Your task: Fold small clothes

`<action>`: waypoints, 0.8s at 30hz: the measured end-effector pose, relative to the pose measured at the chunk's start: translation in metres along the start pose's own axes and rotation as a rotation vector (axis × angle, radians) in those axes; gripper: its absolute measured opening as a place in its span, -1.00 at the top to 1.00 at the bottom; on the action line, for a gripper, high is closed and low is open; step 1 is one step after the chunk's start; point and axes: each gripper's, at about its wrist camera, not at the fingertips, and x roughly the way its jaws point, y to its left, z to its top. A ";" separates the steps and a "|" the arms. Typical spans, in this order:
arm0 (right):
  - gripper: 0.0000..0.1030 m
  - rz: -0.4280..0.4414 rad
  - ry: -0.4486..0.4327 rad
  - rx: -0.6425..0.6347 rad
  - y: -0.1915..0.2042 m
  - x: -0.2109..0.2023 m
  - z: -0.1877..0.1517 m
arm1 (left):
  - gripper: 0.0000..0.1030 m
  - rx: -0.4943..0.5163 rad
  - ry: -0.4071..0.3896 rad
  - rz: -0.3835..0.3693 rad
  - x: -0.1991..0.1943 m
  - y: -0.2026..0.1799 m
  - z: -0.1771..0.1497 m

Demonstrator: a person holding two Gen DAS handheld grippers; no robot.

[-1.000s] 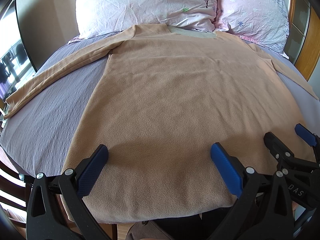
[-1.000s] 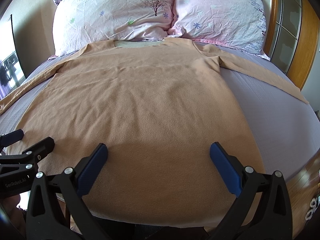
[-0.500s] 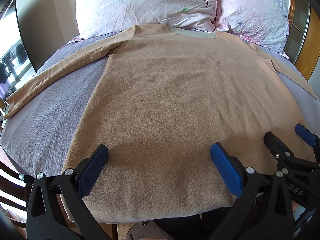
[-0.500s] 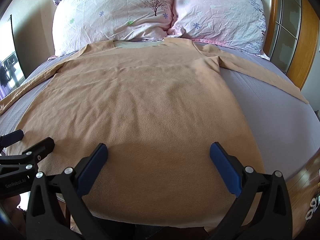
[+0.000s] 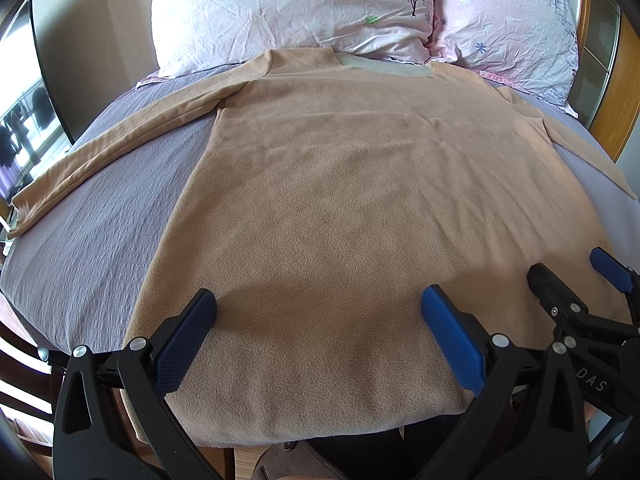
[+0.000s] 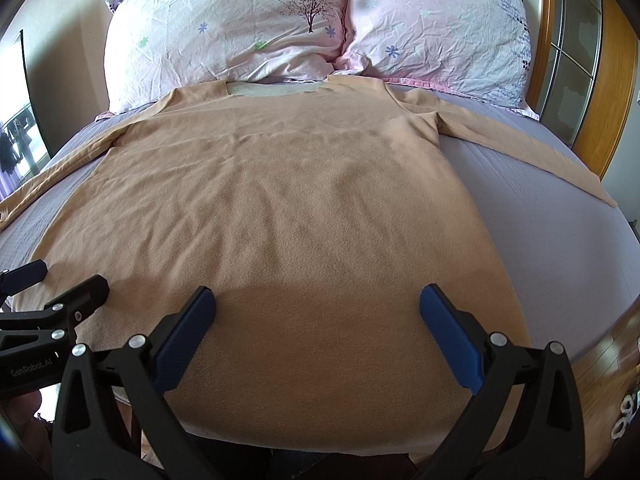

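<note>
A tan long-sleeved fleece top (image 5: 352, 208) lies flat on the bed, front down toward me, neck at the pillows, both sleeves spread out to the sides; it also shows in the right wrist view (image 6: 280, 208). My left gripper (image 5: 318, 312) is open and empty, hovering over the hem's left part. My right gripper (image 6: 318, 312) is open and empty over the hem's right part. Each gripper shows at the edge of the other's view, the right one (image 5: 576, 280) and the left one (image 6: 60, 288).
The bed has a grey-lilac cover (image 5: 100, 232), also seen on the right side (image 6: 560, 240). Two floral pillows (image 5: 288, 8) (image 6: 436, 28) lean at the head. A wooden frame with glass panels (image 6: 580, 60) stands at the right. The bed's near edge lies just under the hem.
</note>
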 end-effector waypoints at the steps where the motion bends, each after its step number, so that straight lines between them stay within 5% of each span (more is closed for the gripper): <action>1: -0.97 0.000 0.000 0.000 0.000 0.000 0.000 | -0.97 0.000 0.000 0.000 0.000 0.000 0.000; 18: -0.97 0.006 -0.014 -0.006 -0.001 -0.001 0.001 | -0.97 0.001 0.002 0.000 0.000 0.000 0.000; 24: -0.96 0.136 -0.084 -0.014 -0.042 -0.003 0.012 | -0.97 0.018 0.011 -0.006 0.001 0.000 0.003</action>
